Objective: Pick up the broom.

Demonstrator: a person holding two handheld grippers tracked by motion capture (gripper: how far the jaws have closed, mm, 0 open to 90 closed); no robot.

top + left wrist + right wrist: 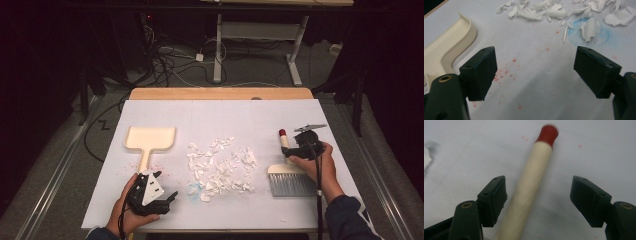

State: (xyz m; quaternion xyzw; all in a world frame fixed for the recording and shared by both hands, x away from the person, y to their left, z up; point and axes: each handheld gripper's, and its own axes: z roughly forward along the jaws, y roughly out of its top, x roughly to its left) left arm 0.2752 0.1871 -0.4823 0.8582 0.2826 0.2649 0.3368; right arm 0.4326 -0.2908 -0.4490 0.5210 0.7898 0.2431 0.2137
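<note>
The brush handle (531, 182) is lying between the wide jaws of the right gripper (537, 195), nearer its left pad, unpressed. The left gripper (534, 72) is gaping wide over bare table (536, 87), dustpan (446, 47) leftward, paper scraps (554, 12) ahead.

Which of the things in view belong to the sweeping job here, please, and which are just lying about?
Belong to the job: brush, its handle between the open right gripper; white scraps; dustpan; open left gripper.

Lying about: cables and table frame on the floor behind.
</note>
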